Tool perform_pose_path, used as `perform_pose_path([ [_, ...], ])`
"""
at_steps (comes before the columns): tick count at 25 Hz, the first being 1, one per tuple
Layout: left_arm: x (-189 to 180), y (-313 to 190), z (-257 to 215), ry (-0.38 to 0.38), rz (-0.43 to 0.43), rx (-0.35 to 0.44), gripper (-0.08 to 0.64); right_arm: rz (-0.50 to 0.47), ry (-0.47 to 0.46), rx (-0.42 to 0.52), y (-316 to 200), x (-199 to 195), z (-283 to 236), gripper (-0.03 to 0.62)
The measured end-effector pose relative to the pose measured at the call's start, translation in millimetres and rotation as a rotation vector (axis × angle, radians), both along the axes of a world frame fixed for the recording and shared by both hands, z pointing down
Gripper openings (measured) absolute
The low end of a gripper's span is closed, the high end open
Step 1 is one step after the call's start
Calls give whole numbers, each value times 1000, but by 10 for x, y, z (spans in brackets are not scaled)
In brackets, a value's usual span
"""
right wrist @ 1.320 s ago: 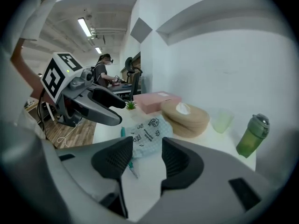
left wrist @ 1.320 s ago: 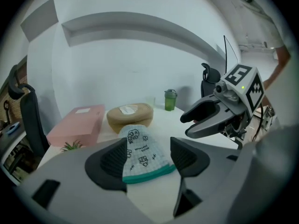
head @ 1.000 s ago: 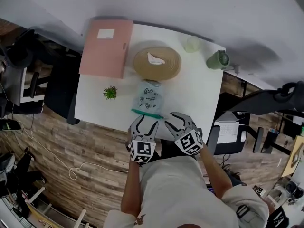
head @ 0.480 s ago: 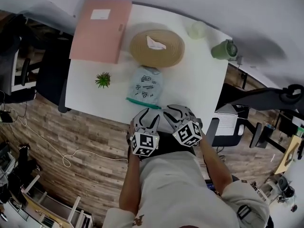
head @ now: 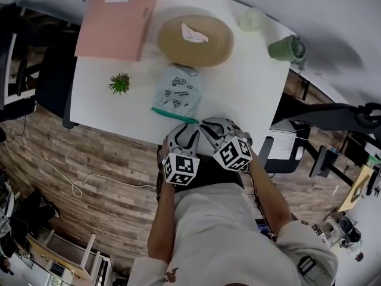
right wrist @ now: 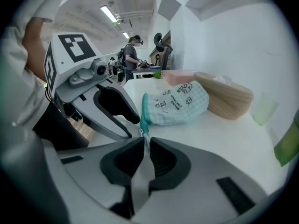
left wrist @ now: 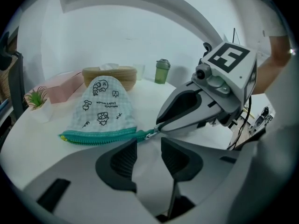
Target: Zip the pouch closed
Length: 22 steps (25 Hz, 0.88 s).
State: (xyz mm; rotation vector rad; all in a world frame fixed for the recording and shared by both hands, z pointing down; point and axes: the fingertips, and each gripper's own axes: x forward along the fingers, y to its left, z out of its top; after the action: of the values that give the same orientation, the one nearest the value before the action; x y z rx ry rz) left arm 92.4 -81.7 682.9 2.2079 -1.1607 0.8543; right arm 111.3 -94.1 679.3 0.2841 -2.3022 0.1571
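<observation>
I judge that you have not begun to zip yet. The pouch point(head: 177, 91) lies flat on the table point(head: 250, 88) near its front edge, and the pull point(left wrist: 151, 134) sits at the end of the zip point(left wrist: 100, 135) nearest to you. Your right gripper point(right wrist: 145, 140) has just been closing; its jaws, almost together, seem to pinch the pull. Your left gripper point(left wrist: 148, 142) has also been closing; it is half open, holds nothing, and is just before the zip end. The whole slide is left. The lettering printed on the pouch is too small to read.
</observation>
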Motion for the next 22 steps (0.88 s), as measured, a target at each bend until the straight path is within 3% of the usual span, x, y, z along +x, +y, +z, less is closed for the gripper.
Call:
perform_pose_path([
  [2, 8, 6, 14, 1, -2, 0, 158, 2, -8, -15, 12, 1, 2, 21],
  [9, -15, 75, 43, 5, 3, -2, 154, 5, -78, -117, 125, -69, -55, 15],
  [17, -126, 131, 53, -11, -10, 5, 153, 3, -130, -160, 276, -254, -97, 15],
  [22, -211, 104, 61, -39, -34, 1, 86, 19, -141, -165, 309, -275, -129, 15],
])
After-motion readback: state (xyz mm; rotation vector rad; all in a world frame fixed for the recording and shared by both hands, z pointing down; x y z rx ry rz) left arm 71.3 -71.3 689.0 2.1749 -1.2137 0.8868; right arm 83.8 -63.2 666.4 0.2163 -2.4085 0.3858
